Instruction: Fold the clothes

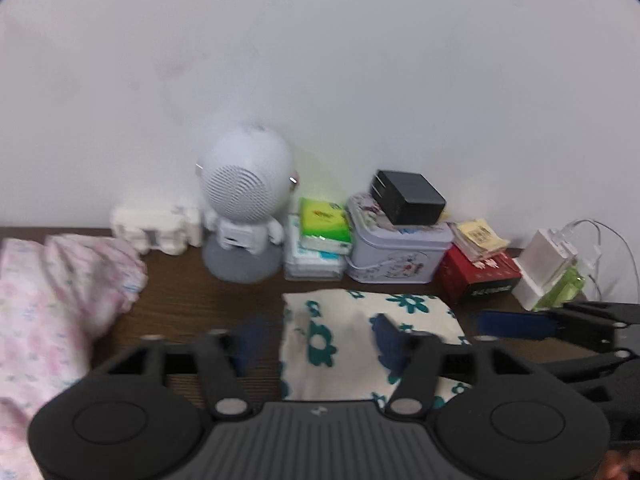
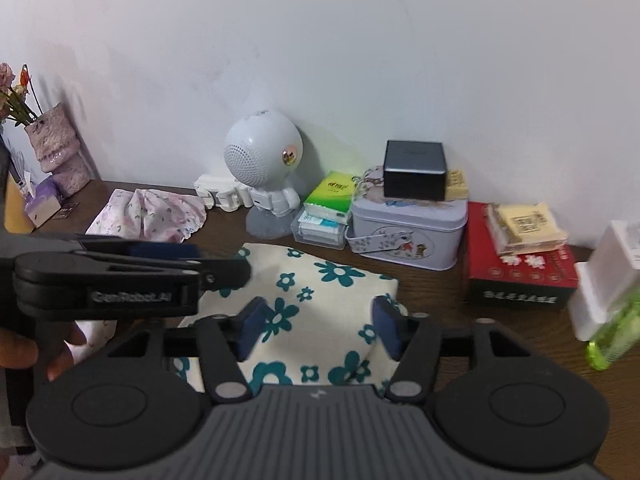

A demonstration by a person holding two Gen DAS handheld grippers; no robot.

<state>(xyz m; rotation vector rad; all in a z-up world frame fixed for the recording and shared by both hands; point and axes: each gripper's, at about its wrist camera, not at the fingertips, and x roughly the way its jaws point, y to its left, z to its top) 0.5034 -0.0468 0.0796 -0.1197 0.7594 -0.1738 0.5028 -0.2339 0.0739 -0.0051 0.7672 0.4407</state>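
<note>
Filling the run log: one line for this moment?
left gripper: open, empty | right gripper: open, empty | flowered cloth: folded on table | pink garment: unfolded

The left gripper [image 1: 316, 336] is held pointing forward and downward, its jaws spread wide with nothing pressed between the blue pads [image 1: 386, 334]. The right gripper [image 2: 320, 326] is held in the same downward tilt, its jaws likewise parted and its pads [image 2: 386, 328] clear of any grip. The two grippers are kept side by side, close together: the right one is seen at the right edge of the left wrist view, the left one at the left of the right wrist view. Part of a hand [image 2: 52, 354] is seen beneath the left gripper.
</note>
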